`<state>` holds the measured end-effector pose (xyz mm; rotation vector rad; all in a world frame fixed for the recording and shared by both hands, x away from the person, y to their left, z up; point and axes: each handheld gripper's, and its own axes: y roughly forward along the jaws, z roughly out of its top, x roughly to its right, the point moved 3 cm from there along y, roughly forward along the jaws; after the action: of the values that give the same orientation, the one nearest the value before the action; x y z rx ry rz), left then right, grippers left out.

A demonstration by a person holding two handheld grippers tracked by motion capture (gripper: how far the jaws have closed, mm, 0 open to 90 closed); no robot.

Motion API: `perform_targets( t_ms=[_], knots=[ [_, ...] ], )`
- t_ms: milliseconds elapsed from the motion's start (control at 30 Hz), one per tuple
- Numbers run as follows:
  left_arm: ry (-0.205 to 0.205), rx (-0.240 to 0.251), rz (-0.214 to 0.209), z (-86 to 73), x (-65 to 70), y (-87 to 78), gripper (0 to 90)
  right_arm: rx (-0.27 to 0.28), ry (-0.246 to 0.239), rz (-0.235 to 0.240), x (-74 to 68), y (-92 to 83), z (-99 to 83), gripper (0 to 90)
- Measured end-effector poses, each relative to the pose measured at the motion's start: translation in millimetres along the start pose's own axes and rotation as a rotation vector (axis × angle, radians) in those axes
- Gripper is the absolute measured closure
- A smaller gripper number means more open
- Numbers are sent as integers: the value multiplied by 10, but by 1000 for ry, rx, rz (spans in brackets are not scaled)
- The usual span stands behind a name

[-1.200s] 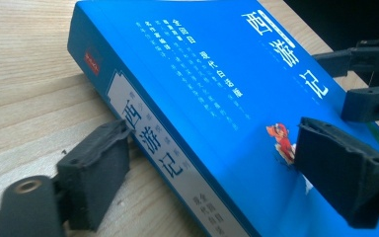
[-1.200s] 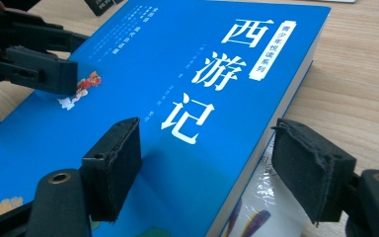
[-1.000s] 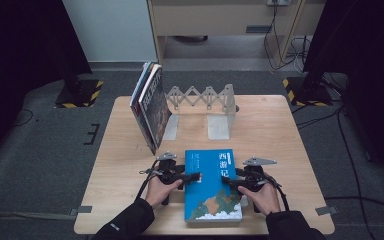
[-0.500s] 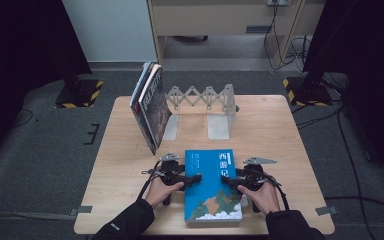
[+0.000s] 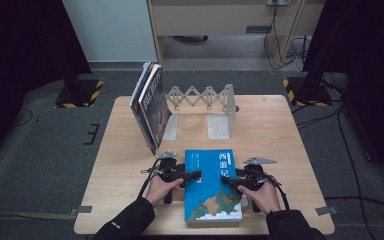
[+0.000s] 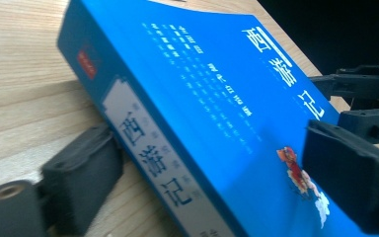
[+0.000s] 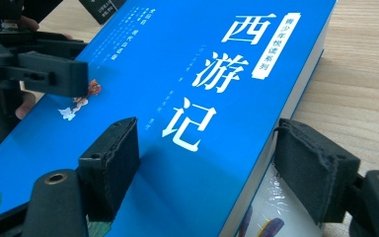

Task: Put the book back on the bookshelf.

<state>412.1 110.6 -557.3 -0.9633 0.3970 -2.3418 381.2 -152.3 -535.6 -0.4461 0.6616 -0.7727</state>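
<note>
A thick blue book point(image 5: 212, 185) with white Chinese title characters lies flat near the table's front edge. My left gripper point(image 5: 192, 175) holds its spine side, and my right gripper point(image 5: 230, 181) holds its page side. In the left gripper view one jaw sits under the spine and the other presses the cover of the blue book point(image 6: 202, 98); the gripper point(image 6: 214, 180) is shut on it. In the right gripper view the jaws clamp the blue book point(image 7: 177, 98) across its thickness, with the gripper point(image 7: 212, 173) shut on it. Across the cover I see the left gripper point(image 7: 44, 69).
Several books point(image 5: 150, 107) lean tilted against an expanding metal bookend rack point(image 5: 205, 100) at the back of the wooden table point(image 5: 280, 130). A white, plastic-wrapped book point(image 7: 264, 217) lies under the blue one. A hand holds each gripper at the table's front edge.
Both grippers have edged slightly inward onto the blue book's sides. The book itself stays in place.
</note>
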Motion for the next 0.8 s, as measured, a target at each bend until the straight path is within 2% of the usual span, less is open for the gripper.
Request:
perform_targets(
  t_ms=[100, 267, 433, 800],
  knots=[
    [-31, 6, -6, 9, -18, -5, 144, 1, 1, 1, 1, 0, -1, 259],
    [-68, 1, 4, 26, -13, 6, 183, 1, 1, 4, 6, 0, -3, 259],
    [-115, -11, -26, 31, -25, 1, 221, 7, 1, 14, 10, 3, -5, 267],
    [-137, -66, -56, 56, -25, -8, 235, 10, -2, 32, 3, 9, 0, 296]
  ],
)
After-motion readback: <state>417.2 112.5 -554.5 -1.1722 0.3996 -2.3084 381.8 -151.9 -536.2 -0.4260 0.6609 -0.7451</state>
